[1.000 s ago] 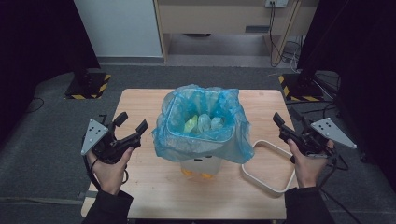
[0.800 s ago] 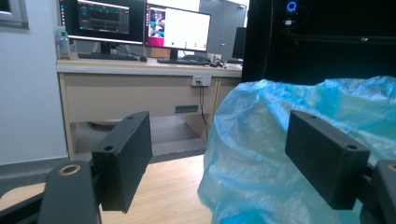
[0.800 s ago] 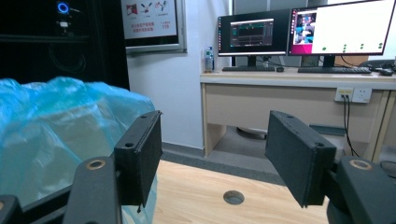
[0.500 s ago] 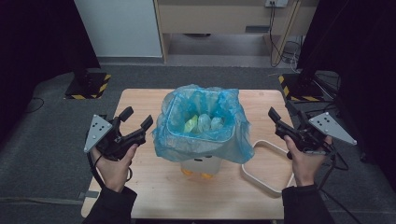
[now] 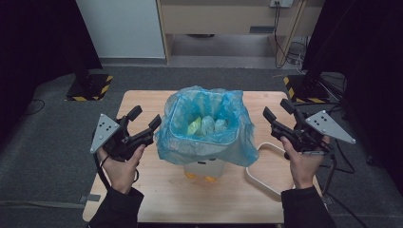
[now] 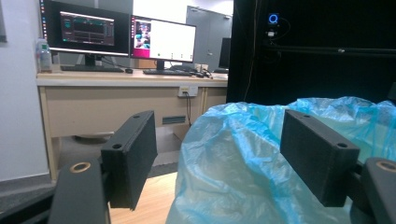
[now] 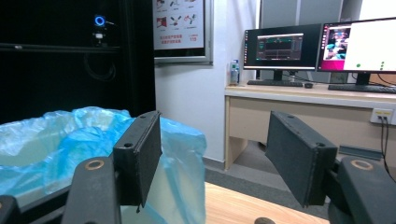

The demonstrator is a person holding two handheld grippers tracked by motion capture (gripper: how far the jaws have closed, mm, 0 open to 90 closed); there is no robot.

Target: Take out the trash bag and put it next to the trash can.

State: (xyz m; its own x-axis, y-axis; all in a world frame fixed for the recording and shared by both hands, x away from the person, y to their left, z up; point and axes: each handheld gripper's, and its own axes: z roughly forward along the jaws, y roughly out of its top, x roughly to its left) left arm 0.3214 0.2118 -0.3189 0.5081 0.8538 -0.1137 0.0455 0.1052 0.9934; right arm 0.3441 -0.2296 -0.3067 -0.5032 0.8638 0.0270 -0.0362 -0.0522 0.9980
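Blue bag (image 5: 204, 126) draped over bin rim (image 5: 183, 137), rubbish inside, not yet gripped: left gripper (image 5: 144, 123) and right gripper (image 5: 275, 111) alongside, jaws spread, empty.

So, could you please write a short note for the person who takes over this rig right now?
Left tool: open, nothing held, beside the left edge of the blue bag; its jaws have just been closing a little.
Right tool: open, nothing held, apart from the bag's right side.
The bag lines the white bin at mid-table, its rim folded over the bin's edge; crumpled waste lies inside. White tray at the right.
Done: nothing gripped yet.
Left: probably grasp the bag's rim on both sides.
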